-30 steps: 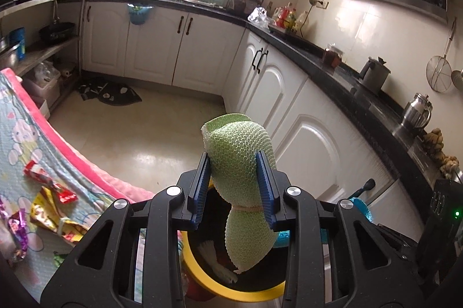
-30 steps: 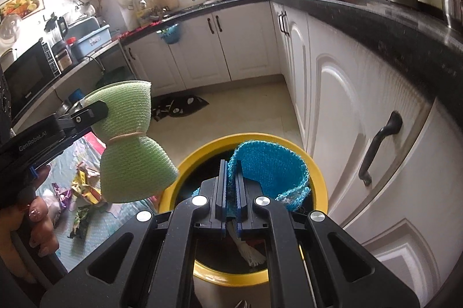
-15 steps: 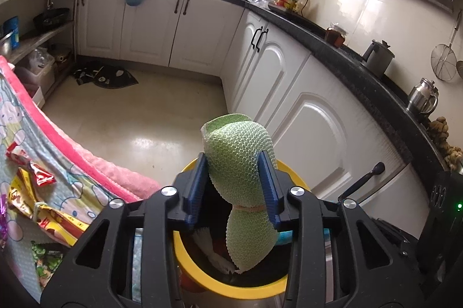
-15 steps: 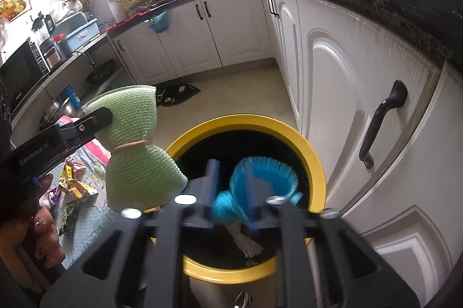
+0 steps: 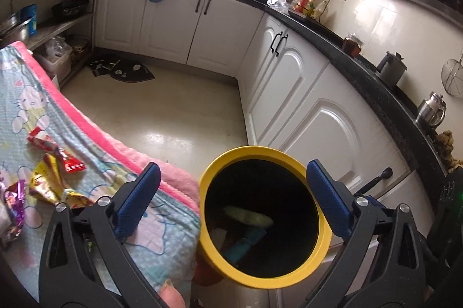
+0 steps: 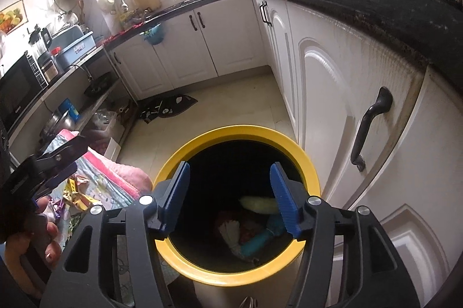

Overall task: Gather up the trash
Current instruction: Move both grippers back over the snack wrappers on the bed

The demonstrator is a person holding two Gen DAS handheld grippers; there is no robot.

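Observation:
A yellow-rimmed trash bin stands on the floor beside the white cabinets. At its dark bottom lie a green mesh piece and a blue mesh piece. My left gripper hangs over the bin, its jaws opening wide with nothing between them. My right gripper hovers over the same bin, jaws also opening and empty. Several crumpled snack wrappers lie on the cartoon-print blanket to the left.
White cabinet doors with a black handle stand close on the right under a black counter. A dark mat lies on the tiled floor further back. A hand carries the left gripper.
Both grippers have let go. The green mesh fell from the left jaws and the blue mesh from the right jaws into the bin. The left gripper sank a little.

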